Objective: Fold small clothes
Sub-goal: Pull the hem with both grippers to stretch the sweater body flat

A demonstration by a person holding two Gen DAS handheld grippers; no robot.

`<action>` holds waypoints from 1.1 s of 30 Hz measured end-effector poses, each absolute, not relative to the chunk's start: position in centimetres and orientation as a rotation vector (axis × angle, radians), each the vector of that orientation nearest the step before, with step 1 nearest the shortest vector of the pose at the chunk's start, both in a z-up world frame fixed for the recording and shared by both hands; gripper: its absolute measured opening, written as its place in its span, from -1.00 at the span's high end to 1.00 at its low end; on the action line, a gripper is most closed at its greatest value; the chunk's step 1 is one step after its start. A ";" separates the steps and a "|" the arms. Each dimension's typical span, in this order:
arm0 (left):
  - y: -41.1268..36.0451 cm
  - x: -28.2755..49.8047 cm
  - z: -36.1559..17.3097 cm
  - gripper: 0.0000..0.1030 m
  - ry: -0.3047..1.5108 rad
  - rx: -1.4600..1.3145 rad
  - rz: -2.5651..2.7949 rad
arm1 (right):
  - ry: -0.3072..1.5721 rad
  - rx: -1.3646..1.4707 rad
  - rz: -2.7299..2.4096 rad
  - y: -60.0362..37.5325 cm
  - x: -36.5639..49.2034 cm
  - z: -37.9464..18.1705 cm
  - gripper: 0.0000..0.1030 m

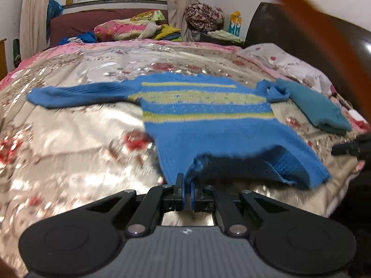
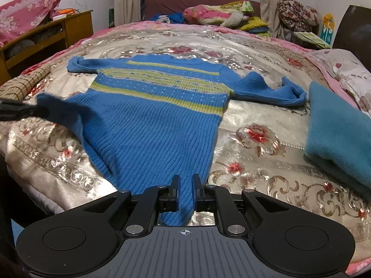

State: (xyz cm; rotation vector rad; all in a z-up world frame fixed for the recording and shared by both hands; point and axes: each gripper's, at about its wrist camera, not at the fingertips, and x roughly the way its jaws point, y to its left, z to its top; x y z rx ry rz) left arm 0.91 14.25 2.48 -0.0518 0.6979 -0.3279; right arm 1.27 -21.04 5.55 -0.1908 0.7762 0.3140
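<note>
A small blue knit sweater (image 1: 208, 125) with yellow-green stripes lies spread on the flowered bed cover (image 1: 81, 139), both sleeves out to the sides. My left gripper (image 1: 187, 178) is shut on the left corner of its hem, and that corner is lifted off the bed and curled over. In the right wrist view the sweater (image 2: 150, 125) runs straight toward my right gripper (image 2: 185, 180), shut on the hem's right part. The left gripper (image 2: 23, 111) shows at that view's left edge, holding the raised corner. The right gripper (image 1: 347, 148) pokes in at the left view's right edge.
A folded teal garment (image 2: 340, 134) lies right of the sweater, near a flowered pillow (image 2: 343, 69) and dark headboard (image 1: 301, 34). Bedding and clothes are piled at the bed's far end (image 2: 220, 14). A wooden cabinet (image 2: 46, 34) stands to the left, a checked woven piece (image 2: 25, 83) beside it.
</note>
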 end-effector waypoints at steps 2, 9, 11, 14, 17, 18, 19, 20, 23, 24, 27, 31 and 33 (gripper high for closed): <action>14.6 0.0 2.4 0.76 0.713 -0.038 -0.323 | 0.777 -0.189 0.311 -20.9 1.3 5.7 0.78; 15.0 -1.3 3.0 0.76 0.694 -0.012 -0.311 | 0.769 -0.190 0.310 -19.8 1.3 5.9 0.68; 14.8 -1.3 3.5 0.75 0.670 -0.018 -0.324 | 0.765 -0.189 0.314 -19.3 1.1 6.0 0.67; 14.1 -1.3 3.9 0.74 0.629 -0.020 -0.341 | 0.760 -0.187 0.316 -18.4 0.9 5.9 0.66; 12.6 -0.7 3.2 0.73 0.632 -0.056 -0.363 | 0.774 -0.172 0.322 -17.6 1.1 5.0 0.66; 11.9 -0.4 2.8 0.73 0.643 -0.060 -0.361 | 0.785 -0.162 0.326 -17.4 1.2 4.7 0.66; 11.2 -0.2 2.4 0.73 0.655 -0.063 -0.360 | 0.799 -0.155 0.335 -17.1 1.4 4.2 0.66; 10.6 0.0 1.9 0.73 0.670 -0.067 -0.363 | 0.809 -0.155 0.342 -16.9 1.6 3.8 0.66; 9.1 0.8 0.8 0.73 0.737 -0.070 -0.369 | 0.833 -0.159 0.352 -16.6 2.1 2.8 0.66; 8.6 1.1 0.5 0.73 0.763 -0.049 -0.362 | 0.845 -0.154 0.352 -16.7 2.3 2.5 0.66; 7.9 1.4 -0.2 0.73 0.821 -0.001 -0.333 | 0.877 -0.136 0.350 -17.2 2.5 1.8 0.65; 7.8 1.4 -0.1 0.73 0.853 -0.013 -0.308 | 0.893 -0.103 0.341 -18.2 2.3 1.4 0.65; 7.6 1.3 0.3 0.73 0.853 -0.005 -0.300 | 0.885 -0.087 0.340 -18.5 2.1 1.6 0.65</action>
